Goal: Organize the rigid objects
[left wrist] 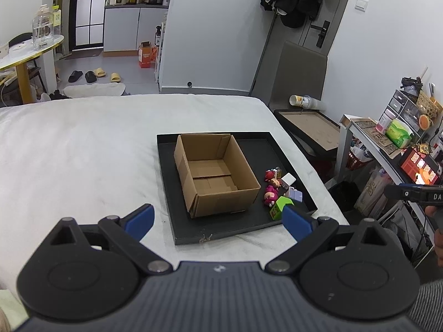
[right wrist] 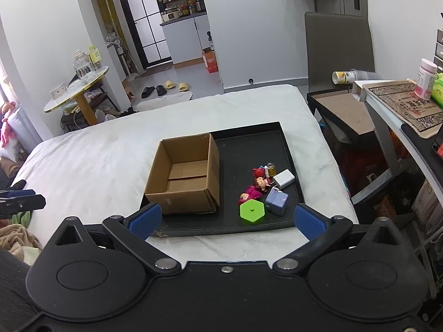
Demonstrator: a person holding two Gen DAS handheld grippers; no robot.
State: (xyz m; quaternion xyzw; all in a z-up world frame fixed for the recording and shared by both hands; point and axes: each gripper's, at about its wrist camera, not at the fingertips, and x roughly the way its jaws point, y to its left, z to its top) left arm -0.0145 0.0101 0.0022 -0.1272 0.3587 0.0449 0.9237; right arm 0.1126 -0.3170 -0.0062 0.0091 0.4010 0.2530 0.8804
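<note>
An empty open cardboard box (left wrist: 214, 171) (right wrist: 184, 179) stands on a black tray (left wrist: 221, 227) (right wrist: 249, 144) on the white bed. Right of the box lie small toys: a green hexagonal block (left wrist: 279, 206) (right wrist: 251, 212), a lilac cube (left wrist: 295, 193) (right wrist: 277, 200), a white charger (left wrist: 288, 179) (right wrist: 283, 178), and pink and red doll figures (left wrist: 270, 191) (right wrist: 257, 185). My left gripper (left wrist: 218, 222) hovers open in front of the tray's near edge. My right gripper (right wrist: 227, 220) is also open, just short of the tray, holding nothing.
The white bed (left wrist: 83, 152) (right wrist: 97, 152) spreads to the left. A dark side table (left wrist: 315, 130) (right wrist: 349, 116) and a cluttered shelf (left wrist: 387, 144) (right wrist: 398, 102) stand on the right. A round table (right wrist: 77, 88) with jars sits at far left.
</note>
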